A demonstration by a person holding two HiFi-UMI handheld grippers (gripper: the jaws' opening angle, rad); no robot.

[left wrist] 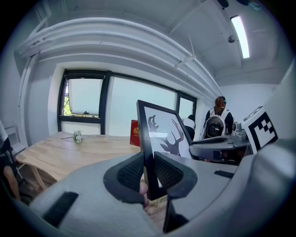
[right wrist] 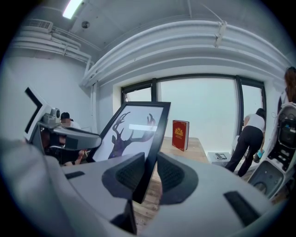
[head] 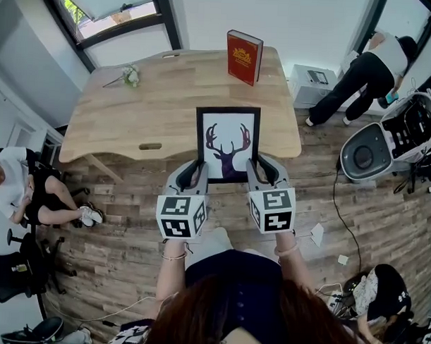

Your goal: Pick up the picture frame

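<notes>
Picture frame (head: 227, 143) hangs tilted upright, clear of the table (head: 133, 108) and over its near edge. The left gripper (head: 196, 167) pinches its left border and the right gripper (head: 258, 166) its right border, likely so the two sides share the weight evenly.

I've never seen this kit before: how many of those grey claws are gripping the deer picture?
2. The left gripper clamps the left edge of the picture frame; the right gripper clamps its right edge. No other gripper shows in any view.
</notes>
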